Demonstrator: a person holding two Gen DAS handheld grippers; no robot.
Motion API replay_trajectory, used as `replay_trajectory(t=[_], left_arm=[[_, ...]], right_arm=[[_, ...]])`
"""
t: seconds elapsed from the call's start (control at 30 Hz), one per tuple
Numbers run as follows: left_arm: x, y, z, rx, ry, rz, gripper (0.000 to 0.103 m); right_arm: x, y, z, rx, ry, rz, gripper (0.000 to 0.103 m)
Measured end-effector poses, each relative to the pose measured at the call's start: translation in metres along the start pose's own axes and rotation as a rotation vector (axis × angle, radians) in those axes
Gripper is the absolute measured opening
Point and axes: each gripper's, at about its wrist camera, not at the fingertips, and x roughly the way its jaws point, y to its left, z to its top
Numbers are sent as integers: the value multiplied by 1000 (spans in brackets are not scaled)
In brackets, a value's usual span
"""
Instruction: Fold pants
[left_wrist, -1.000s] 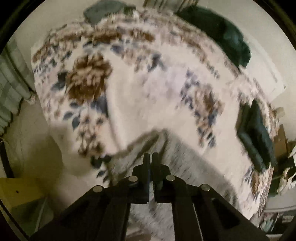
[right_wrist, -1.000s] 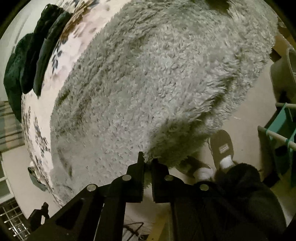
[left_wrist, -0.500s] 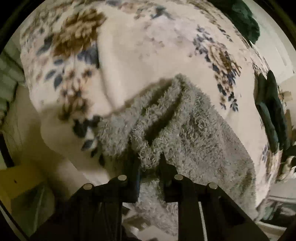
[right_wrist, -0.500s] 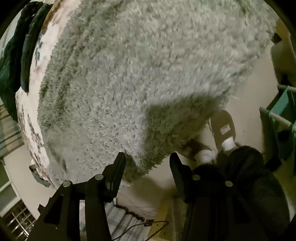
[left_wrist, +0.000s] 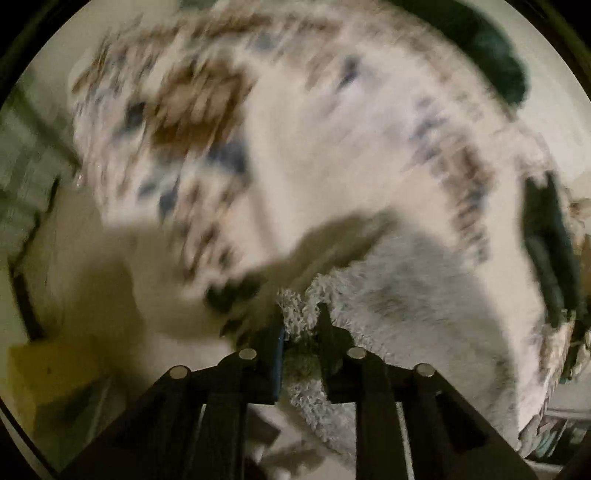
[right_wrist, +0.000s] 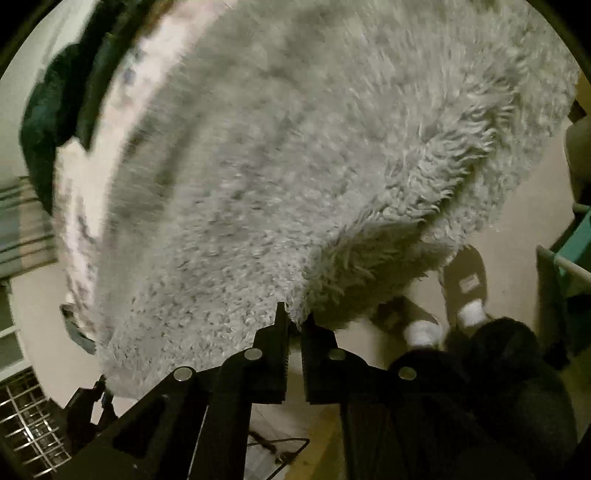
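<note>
A: Both grips set?

B: Yes. The left tool (left_wrist: 301, 325) pinches a tuft of the shaggy grey fleece pants (left_wrist: 424, 295) at the near edge; the right tool (right_wrist: 293, 321) is clamped on the same pile (right_wrist: 277, 166), where a thick rounded fold bulges just beyond it.

A: How should the fold go?

B: I'd lift evenly. Ahead, the pants lie on the floral cream bed blanket (left_wrist: 314, 147).

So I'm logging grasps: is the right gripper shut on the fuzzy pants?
Shut: the right gripper pinches the edge of the grey fuzzy pants between nearly closed fingers.
</note>
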Motion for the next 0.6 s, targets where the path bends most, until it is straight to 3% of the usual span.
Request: replay_trajectory(t=[0.07,0.1,0.17,0.2,0.23,0.27,0.33,0.43,0.6], left_arm=[[10,6,-6,-18,51,19,19],[8,6,-10,-13,48,28,23],[-4,-2,-14,23,16,63,39],[-12,-7,-17,42,-2,86,54],[-20,-14,-19,58,-22,105,71],[-25,-19,-21,69,-33,113,76],[-35,-33,-27,99,-64,114,77],[-45,-69,-43,188,-90,121,77],[-37,-144,-87,340,-68,103,77]], right_arm=[[7,-10,5,18,35,-22,12],[7,-15,8,17,57,-28,21],[-5,-21,15,-1,65,-22,44],[-20,-24,20,-19,49,-13,53],[-36,-25,26,-43,26,-10,58],[-50,-26,31,-65,2,-13,60],[-88,-27,47,-104,-75,-39,67],[-140,-24,90,-136,-222,-148,74],[-179,-18,199,-170,-433,-363,76]])
